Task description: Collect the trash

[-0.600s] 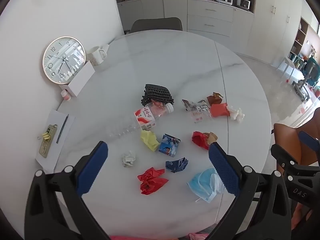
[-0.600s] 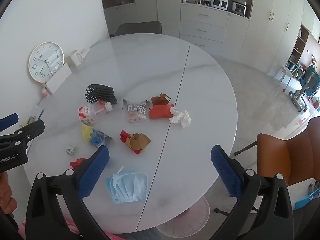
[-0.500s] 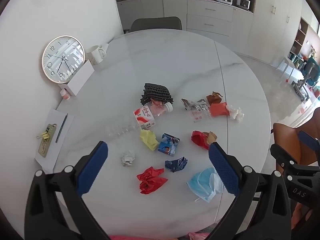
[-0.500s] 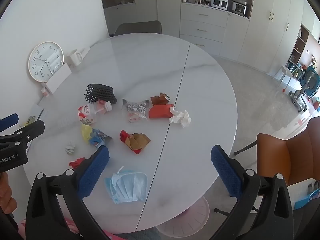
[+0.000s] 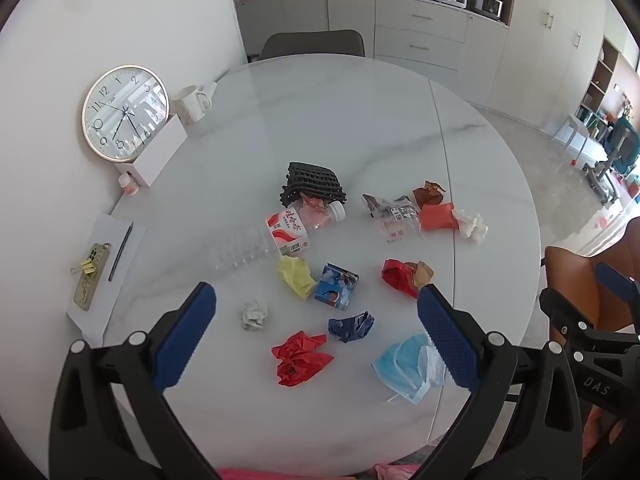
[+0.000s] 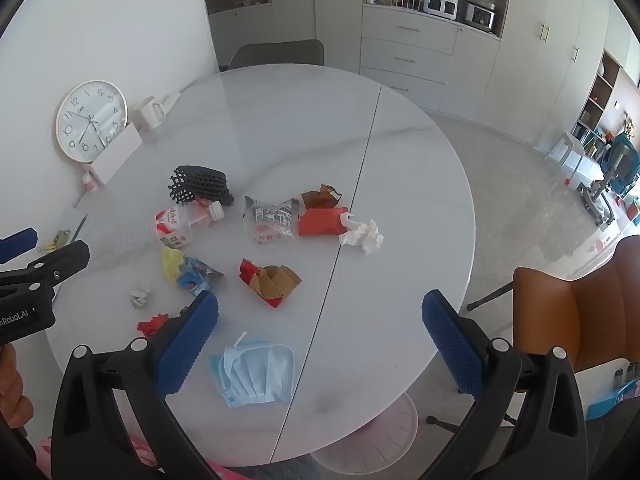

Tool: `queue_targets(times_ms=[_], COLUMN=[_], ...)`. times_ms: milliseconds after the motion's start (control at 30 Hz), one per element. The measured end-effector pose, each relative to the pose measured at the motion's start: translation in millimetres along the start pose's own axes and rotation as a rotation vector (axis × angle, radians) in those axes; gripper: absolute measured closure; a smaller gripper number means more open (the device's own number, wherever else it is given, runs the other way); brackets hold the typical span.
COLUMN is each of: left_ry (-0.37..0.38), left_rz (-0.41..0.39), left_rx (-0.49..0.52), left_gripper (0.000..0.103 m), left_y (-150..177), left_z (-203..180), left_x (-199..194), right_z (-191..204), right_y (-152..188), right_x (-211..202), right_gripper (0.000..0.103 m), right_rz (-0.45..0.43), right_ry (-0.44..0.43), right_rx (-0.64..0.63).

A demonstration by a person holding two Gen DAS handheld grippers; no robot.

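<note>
Trash lies scattered on a round white marble table (image 5: 360, 120): a blue face mask (image 5: 404, 362) (image 6: 254, 372), a red crumpled wrapper (image 5: 298, 356), a dark blue scrap (image 5: 350, 325), a white paper ball (image 5: 254, 314), a yellow wad (image 5: 296, 274), a blue carton (image 5: 336, 286), a plastic bottle (image 5: 296, 226), black foam netting (image 5: 312, 182), a red-and-brown wrapper (image 6: 272, 278), a clear snack bag (image 6: 272, 220), a red packet (image 6: 322, 220) and a white tissue (image 6: 362, 236). My left gripper (image 5: 316, 336) is open above the near trash. My right gripper (image 6: 320, 336) is open above the mask.
A wall clock (image 5: 124, 112), a white box (image 5: 158, 156), a white mug (image 5: 190, 104) and a notepad with pen and keys (image 5: 102, 272) sit at the table's left edge. A grey chair (image 5: 312, 42) stands behind, an orange chair (image 6: 580, 312) at the right.
Both grippers have risen or drawn back very slightly; the trash has not moved.
</note>
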State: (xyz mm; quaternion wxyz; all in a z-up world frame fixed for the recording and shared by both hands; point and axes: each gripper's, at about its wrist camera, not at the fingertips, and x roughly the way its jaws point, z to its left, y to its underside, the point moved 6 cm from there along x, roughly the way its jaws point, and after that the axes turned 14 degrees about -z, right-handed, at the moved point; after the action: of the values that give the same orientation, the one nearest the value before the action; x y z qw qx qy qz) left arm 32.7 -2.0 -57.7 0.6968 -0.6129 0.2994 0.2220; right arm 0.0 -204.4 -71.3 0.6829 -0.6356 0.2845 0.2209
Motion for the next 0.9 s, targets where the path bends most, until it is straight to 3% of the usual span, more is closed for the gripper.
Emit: queue_targets(times_ms=[900], left_ry=[0.004], left_rz=[0.012], left_rx=[0.0], left_gripper=[0.006], left_y=[2.9], left_z=[-3.6], left_x=[3.1], right_z=[1.2], right_y=[3.9], right_x=[1.0], right_gripper=[0.002], right_rz=[0.013], right_ry=[0.002], right_rx=[-0.007])
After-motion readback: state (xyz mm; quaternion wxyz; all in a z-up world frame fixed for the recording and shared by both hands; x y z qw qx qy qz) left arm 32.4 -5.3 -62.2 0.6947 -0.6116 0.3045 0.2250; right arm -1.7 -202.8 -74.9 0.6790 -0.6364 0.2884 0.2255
